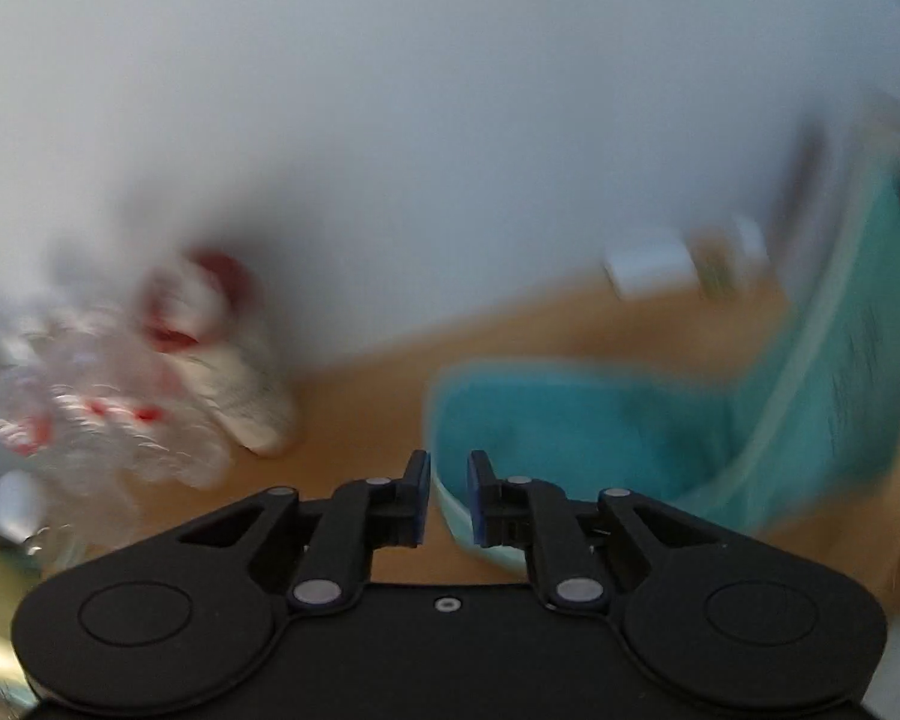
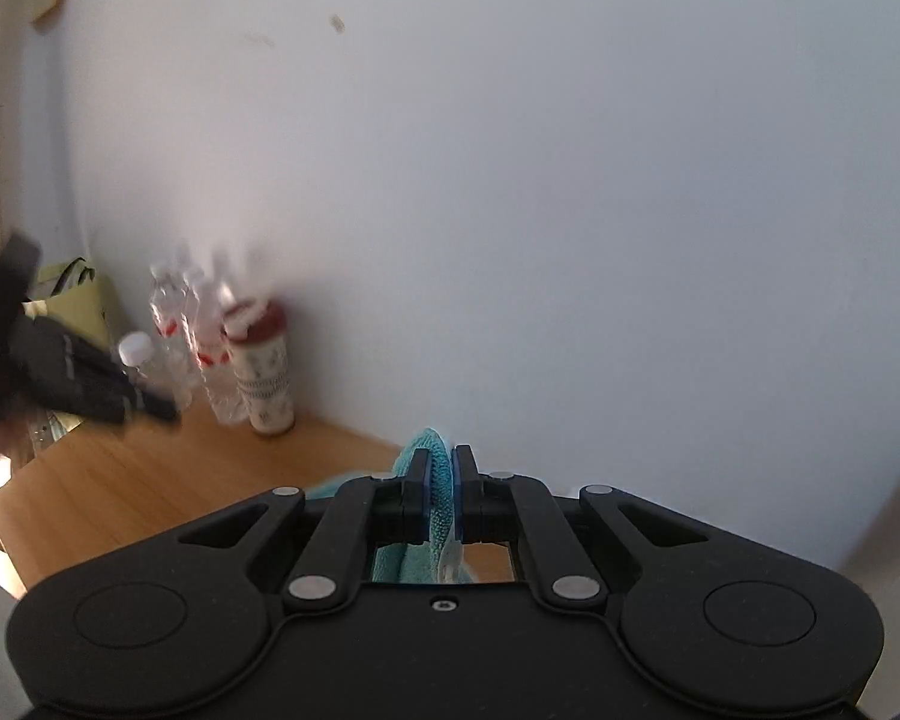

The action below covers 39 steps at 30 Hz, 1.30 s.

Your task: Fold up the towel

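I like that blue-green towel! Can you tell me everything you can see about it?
The towel is teal, soft and fluffy-looking, with a paler hem along its edge. In the blurry left wrist view, part lies on the wooden table and part rises up at the right. Its edge sits at the left gripper, whose fingers show a gap. The right gripper pinches a fold of it.

Fuzzy cloth towel [image 2: 441,492], smooth wooden table [image 2: 150,480]

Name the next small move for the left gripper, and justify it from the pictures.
Probably shut the left gripper on the teal towel. Its jaws stand slightly apart with the towel's hem right at its tips, not clearly pinched, while the right gripper already clamps a fold of the towel above the wooden table.
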{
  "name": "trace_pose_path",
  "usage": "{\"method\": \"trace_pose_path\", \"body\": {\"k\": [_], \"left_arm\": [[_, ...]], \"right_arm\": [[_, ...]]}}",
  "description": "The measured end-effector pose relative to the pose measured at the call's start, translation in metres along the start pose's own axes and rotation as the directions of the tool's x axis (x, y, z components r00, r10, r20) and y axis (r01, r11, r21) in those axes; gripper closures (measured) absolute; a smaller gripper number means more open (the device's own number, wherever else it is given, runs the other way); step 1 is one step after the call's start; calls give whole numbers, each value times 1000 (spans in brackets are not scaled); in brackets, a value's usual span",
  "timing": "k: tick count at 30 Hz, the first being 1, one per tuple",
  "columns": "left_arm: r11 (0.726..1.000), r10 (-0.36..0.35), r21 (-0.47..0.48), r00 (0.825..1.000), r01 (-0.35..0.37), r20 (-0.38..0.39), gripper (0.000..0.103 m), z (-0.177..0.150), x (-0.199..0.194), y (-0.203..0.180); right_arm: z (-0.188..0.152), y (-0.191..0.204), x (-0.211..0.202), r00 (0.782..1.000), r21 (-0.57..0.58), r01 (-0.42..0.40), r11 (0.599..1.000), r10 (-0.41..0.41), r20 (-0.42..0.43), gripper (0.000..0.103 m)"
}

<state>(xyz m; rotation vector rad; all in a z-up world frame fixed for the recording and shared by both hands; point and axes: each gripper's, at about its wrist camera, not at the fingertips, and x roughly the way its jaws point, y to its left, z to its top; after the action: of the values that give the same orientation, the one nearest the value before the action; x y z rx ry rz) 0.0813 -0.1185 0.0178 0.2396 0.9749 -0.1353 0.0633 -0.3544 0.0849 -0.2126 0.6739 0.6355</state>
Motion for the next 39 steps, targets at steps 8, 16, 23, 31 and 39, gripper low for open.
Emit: {"method": "trace_pose_path", "body": {"k": [8,16,23,31,39], "left_arm": [[980,-157,114,986,162,-46,56,-4,47,-39],[941,-270,176,954,290,-130,56,1,95,-57],[926,-296,195,941,324,-162,53,3,105,-65],[902,-351,205,922,380,-161,47,10,108,-70],[863,-334,280,891,420,-309,49,10,141,-84]], "right_arm": [[-10,-6,32,999,-3,15,1000,-15,-39,96],[-1,-33,95,997,24,55,998,-53,-58,96],[-7,-35,104,998,59,13,998,-9,-67,96],[-13,-44,90,997,56,30,998,-26,-69,96],[-35,-62,104,989,100,74,992,-60,-133,95]]}}
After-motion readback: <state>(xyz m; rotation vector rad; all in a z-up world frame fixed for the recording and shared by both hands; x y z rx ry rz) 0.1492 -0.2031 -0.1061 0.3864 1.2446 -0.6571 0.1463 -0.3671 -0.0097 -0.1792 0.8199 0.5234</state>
